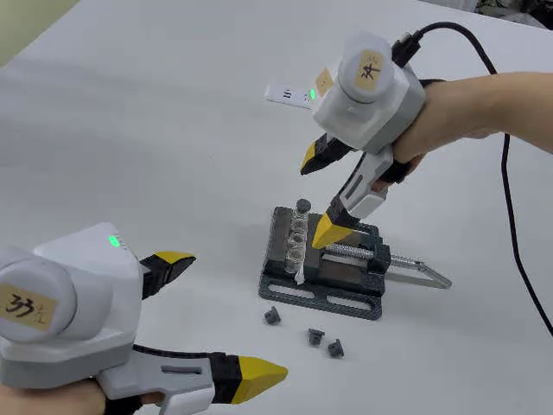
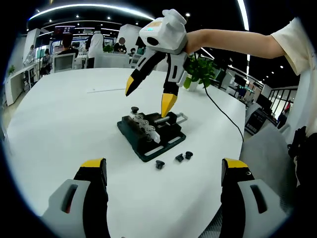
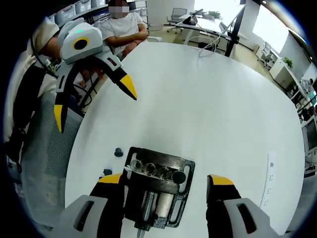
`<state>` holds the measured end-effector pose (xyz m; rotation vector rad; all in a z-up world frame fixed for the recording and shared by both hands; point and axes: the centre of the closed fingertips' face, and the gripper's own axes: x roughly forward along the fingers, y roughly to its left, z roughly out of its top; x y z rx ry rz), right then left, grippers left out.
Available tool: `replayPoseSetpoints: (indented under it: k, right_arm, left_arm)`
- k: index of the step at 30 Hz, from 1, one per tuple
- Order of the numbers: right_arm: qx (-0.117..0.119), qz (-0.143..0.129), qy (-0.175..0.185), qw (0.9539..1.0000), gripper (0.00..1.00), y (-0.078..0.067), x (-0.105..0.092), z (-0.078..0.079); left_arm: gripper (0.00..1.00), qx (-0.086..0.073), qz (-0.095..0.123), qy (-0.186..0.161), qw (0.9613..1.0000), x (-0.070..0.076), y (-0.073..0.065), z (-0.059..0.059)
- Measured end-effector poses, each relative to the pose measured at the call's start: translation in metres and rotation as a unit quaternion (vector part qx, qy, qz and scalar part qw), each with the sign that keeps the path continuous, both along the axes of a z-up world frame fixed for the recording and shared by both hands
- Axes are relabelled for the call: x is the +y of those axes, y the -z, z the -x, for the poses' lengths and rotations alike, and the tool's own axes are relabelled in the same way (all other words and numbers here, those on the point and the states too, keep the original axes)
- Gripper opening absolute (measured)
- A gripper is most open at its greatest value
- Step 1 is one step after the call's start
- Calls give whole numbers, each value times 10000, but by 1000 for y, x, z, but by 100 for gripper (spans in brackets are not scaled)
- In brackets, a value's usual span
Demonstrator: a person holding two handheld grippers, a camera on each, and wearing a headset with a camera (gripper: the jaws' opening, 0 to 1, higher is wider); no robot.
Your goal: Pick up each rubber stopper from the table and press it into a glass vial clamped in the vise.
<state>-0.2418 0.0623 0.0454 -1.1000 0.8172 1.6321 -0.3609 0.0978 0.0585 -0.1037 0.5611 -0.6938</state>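
A black vise (image 1: 320,298) stands on the white table and clamps a row of glass vials (image 1: 296,245). The far vial carries a dark rubber stopper (image 1: 303,206); the others stand uncapped. Three loose stoppers (image 1: 272,316) (image 1: 315,335) (image 1: 335,348) lie in front of the vise. My right gripper (image 1: 318,197) hangs open just above the vise (image 3: 166,201), jaws on either side of the vial row, holding nothing. The left gripper (image 1: 220,318) is open at the near left, level with the loose stoppers (image 2: 159,164) and apart from them.
A white strip-shaped device (image 1: 285,95) with a green light lies behind the vise. The vise handle (image 1: 419,268) sticks out to the right. A black cable (image 1: 511,216) trails from the right gripper. A person (image 3: 124,25) sits at the table's edge.
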Motion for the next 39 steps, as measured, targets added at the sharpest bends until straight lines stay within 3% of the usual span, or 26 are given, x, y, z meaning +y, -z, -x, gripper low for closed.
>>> replayPoseSetpoints:
  k: [6,19,27,39]
  right_arm:
    - [58,-174,177,9997,67,-4,-4,10]
    - [294,-413,390,9980,60,-1,-24,58]
    - [427,-477,648,9958,55,12,-39,83]
    - [300,-668,873,9935,42,40,-45,102]
  left_arm:
    - [95,-40,-22,32,10000,-2,-3,2]
    - [95,-101,-59,40,9999,0,-6,13]
    - [95,-128,-98,64,9998,5,-4,20]
    - [95,-124,-124,71,9998,4,-4,30]
